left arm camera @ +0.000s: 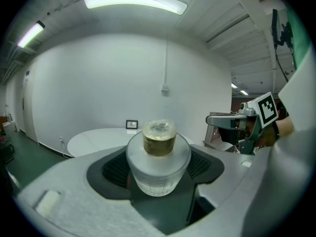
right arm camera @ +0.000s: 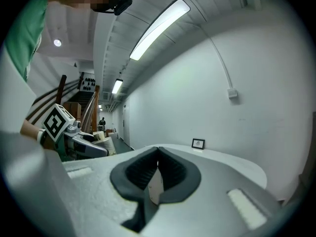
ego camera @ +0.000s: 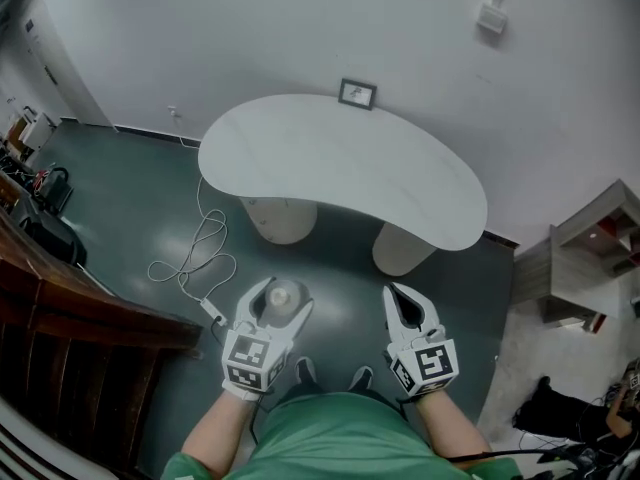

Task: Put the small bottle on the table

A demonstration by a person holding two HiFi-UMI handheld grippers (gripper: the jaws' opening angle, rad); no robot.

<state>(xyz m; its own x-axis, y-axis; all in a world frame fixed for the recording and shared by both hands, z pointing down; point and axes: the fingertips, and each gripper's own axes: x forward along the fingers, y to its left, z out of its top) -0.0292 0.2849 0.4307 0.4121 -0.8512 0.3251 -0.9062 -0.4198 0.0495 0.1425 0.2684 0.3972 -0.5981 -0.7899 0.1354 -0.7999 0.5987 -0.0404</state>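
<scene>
We find the head view dim, darker toward its corners. The left gripper view and right gripper view bend strongly inside black rims; ceiling strip lights (left arm camera: 136, 2) glare; nearest foreground is soft.

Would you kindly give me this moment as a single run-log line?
left gripper: shut on small bottle | right gripper: shut, empty | table: ahead, small bottle not yet on it
</scene>
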